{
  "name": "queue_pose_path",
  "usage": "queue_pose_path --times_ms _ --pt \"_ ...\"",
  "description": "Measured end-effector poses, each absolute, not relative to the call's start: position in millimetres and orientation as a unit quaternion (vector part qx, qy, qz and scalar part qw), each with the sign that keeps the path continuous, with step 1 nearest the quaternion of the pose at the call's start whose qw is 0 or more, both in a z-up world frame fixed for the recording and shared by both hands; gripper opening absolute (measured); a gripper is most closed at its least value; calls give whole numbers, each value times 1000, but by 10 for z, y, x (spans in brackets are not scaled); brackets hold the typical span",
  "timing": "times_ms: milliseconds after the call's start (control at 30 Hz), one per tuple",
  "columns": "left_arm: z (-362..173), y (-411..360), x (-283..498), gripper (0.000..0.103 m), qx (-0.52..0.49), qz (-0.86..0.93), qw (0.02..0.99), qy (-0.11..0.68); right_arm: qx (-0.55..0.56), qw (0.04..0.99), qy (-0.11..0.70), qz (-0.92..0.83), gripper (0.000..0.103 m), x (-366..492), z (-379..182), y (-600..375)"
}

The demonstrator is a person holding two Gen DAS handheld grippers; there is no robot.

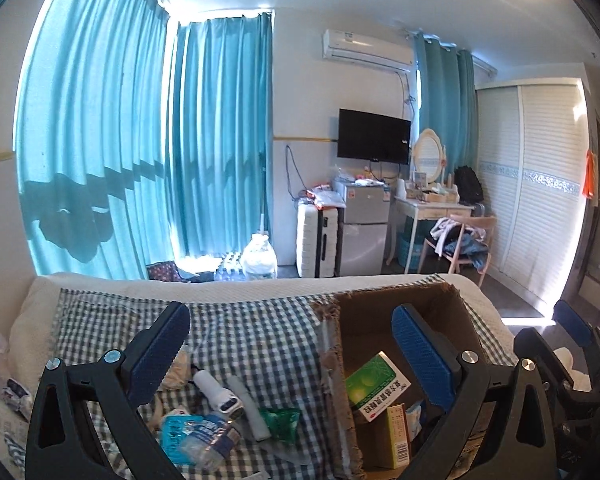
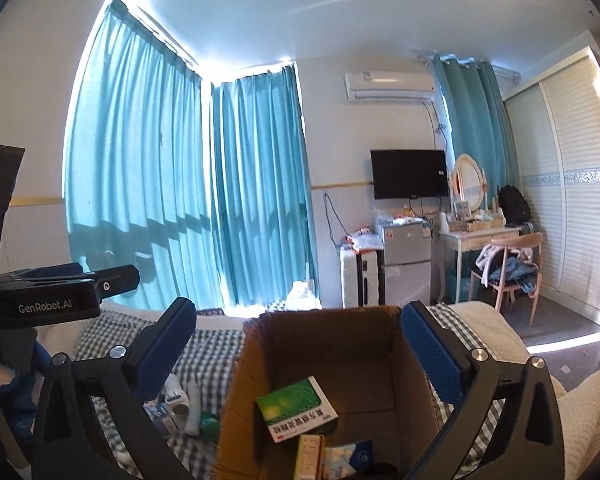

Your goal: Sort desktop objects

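So I've got the cardboard box sitting at the right end of the checked cloth, already holding a green medicine box, a yellow carton and a small blue packet. The loose pile is left of the box wall: a blue-white pouch, a white charger thing, a white tube lying roughly front-to-back, and a green packet. My left gripper hangs right over that pile, so it's clearly the nearer one. My right gripper hovers over the box. Both spread wide, nothing in them.
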State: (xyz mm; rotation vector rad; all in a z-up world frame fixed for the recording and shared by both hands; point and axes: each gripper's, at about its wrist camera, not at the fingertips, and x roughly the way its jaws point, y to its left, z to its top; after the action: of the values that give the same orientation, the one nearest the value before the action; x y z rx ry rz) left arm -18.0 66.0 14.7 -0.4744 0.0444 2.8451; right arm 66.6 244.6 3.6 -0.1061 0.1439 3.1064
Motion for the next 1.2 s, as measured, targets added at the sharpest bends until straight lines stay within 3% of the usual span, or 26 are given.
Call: queue_pose_path --times_ms 600,1200 --pt "220 -386 -238 103 -164 986 23 11 -55 -108 62 991 103 345 186 1615" --pt "-237 -1310 -576 103 -205 977 -59 -10 -167 -141 75 973 103 -230 -451 622"
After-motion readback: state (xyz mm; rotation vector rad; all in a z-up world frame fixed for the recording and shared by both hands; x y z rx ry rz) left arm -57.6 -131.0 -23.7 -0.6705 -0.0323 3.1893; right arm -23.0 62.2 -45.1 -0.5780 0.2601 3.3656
